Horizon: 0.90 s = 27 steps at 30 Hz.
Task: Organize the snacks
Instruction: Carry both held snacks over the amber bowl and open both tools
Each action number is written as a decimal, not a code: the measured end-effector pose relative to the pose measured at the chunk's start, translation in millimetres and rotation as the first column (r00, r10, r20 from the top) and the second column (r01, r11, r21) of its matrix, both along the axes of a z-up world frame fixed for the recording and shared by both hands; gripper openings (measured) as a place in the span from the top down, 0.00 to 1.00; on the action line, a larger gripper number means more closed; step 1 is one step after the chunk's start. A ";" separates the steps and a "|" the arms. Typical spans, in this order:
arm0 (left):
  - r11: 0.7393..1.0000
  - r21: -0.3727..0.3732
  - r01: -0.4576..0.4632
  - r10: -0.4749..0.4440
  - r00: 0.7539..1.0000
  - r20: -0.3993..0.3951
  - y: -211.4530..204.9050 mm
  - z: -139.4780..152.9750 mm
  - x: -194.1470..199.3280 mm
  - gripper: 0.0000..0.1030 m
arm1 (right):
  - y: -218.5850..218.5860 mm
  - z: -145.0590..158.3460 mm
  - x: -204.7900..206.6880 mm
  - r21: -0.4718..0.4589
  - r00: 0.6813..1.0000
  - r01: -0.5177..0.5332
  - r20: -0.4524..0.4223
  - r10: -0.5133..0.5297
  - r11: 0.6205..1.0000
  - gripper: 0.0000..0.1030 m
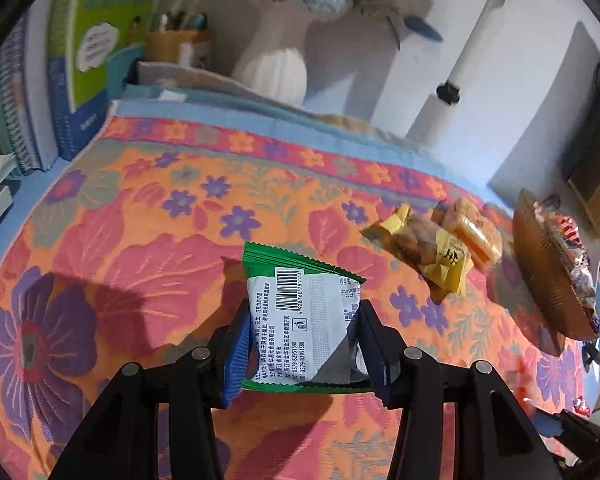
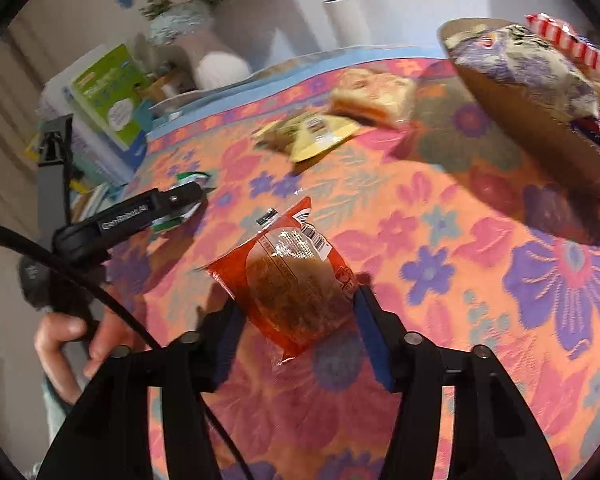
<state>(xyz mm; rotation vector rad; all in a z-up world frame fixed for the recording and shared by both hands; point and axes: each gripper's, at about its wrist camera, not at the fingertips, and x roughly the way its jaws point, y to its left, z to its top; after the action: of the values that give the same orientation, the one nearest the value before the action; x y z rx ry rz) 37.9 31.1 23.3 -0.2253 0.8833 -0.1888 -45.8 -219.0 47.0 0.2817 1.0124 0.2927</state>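
Note:
My left gripper (image 1: 304,312) is shut on a green and white snack packet (image 1: 296,268), barcode side up, held above the flowered tablecloth (image 1: 140,240). In the right wrist view the same left gripper (image 2: 192,196) shows at the left with the green packet (image 2: 188,178) in it. My right gripper (image 2: 296,304) is shut on a red packet (image 2: 292,276) with a brown cake inside; both blue pads touch its edges. A yellow packet (image 1: 436,252) (image 2: 316,132) and an orange packet (image 1: 476,232) (image 2: 376,96) lie on the cloth. A brown woven basket (image 1: 548,272) (image 2: 540,128) at the right holds several snacks.
Books (image 1: 80,60) stand at the table's far left, with a pen holder (image 1: 176,44) and a white ribbed vase (image 1: 276,64) of flowers behind. A person's hand (image 2: 60,336) and a black cable (image 2: 100,284) are at the lower left of the right wrist view.

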 end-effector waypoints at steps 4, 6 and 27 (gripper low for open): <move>0.998 -0.063 0.016 -0.017 1.000 -0.014 4.9 -3.3 2.5 0.53 | 7.7 4.4 -6.6 -0.108 0.995 -0.064 0.065 0.071 0.992 0.28; 0.998 -0.067 0.020 -0.022 0.999 -0.023 3.3 -5.2 4.1 0.53 | 9.9 8.2 -7.1 -0.169 0.988 -0.093 0.111 0.112 0.981 0.20; 0.999 -0.037 0.019 -0.018 0.999 0.030 -0.7 1.4 -5.4 0.53 | 21.8 -7.7 -6.7 -0.233 0.967 -0.185 0.131 0.219 0.955 0.55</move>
<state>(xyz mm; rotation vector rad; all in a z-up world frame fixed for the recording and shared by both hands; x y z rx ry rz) 32.5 30.4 24.8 -0.2484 0.8536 -0.2257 -52.5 -197.3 39.3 -0.0459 0.9106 0.3798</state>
